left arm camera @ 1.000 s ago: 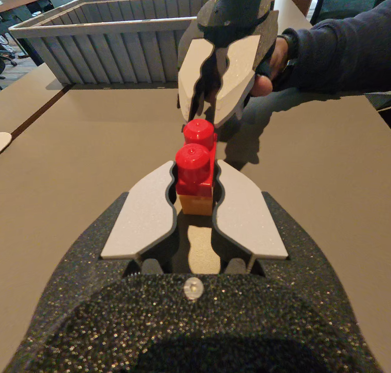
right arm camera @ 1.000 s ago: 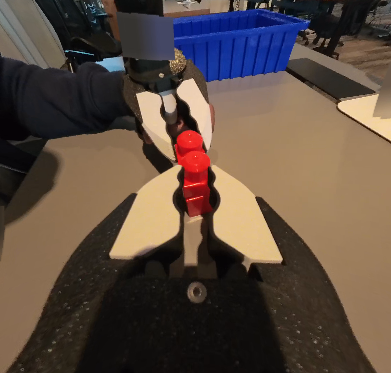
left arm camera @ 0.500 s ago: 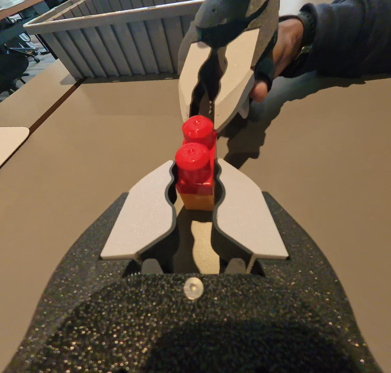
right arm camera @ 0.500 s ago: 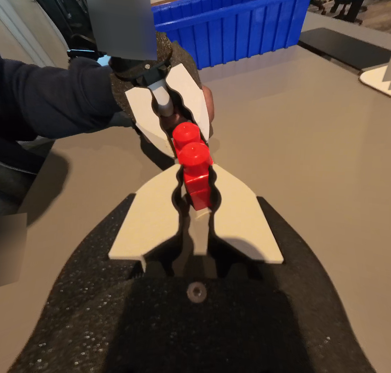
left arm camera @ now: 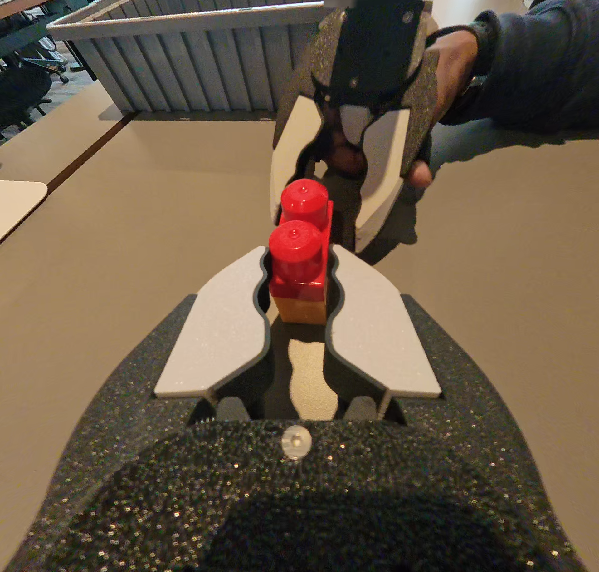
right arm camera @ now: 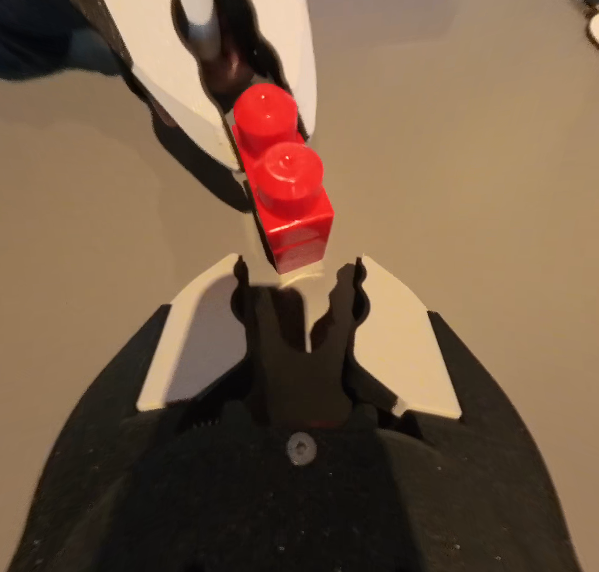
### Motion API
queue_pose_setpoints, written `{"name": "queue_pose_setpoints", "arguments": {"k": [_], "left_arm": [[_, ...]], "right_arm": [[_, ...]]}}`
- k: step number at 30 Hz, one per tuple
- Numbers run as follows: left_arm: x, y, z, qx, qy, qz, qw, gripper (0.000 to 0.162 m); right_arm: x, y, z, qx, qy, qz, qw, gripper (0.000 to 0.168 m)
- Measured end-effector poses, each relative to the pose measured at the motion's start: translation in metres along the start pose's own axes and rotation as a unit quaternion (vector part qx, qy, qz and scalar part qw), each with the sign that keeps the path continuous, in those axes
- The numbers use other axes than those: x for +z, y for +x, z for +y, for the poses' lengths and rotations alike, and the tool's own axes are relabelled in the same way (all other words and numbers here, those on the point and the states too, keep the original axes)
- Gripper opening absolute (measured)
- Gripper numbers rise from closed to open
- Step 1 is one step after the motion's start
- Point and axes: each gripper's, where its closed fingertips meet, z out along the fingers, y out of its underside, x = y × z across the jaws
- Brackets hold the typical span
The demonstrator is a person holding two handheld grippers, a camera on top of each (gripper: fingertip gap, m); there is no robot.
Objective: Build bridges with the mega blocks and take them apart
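Left claw (left arm camera: 298, 264) clamps red block (left arm camera: 299, 251); right claw (right arm camera: 299, 261) open, empty.

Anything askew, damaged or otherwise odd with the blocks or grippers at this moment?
Nothing stands out. The left gripper is shut on the red block, which sits squarely on an orange block; the right gripper is open and clear of it.

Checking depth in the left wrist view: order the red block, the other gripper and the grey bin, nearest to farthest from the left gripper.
1. Red block, clamped between its jaws.
2. Right gripper, just beyond, open.
3. Grey bin, at the table's far end.
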Motion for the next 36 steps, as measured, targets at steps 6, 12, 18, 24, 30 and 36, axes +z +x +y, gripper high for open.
{"name": "queue_pose_setpoints", "arguments": {"k": [6,12,18,24,30,36], "left_arm": [[0.0,0.0,0.0,-0.002,0.0,-0.003,1.0,0.032],[0.001,-0.001,0.0,-0.004,-0.002,-0.01,1.0,0.032],[0.001,-0.002,0.0,-0.005,-0.003,-0.016,1.0,0.032],[0.001,-0.001,0.0,-0.004,-0.002,-0.013,1.0,0.032],[0.002,-0.001,0.0,-0.001,-0.002,-0.013,1.0,0.032],[0.002,-0.001,0.0,-0.001,-0.001,-0.009,1.0,0.032]], "right_arm": [[0.015,-0.001,-0.005,-0.009,-0.019,0.007,1.0,0.041],[0.015,-0.001,-0.005,0.02,-0.018,0.016,1.0,0.039],[0.015,0.0,-0.005,0.048,-0.019,0.037,0.998,0.039],[0.015,0.0,-0.005,0.043,-0.019,0.032,0.998,0.04],[0.004,-0.01,-0.009,0.03,0.016,-0.026,0.999,0.054],[-0.01,-0.005,-0.034,0.01,0.119,-0.028,0.992,0.046]]}}
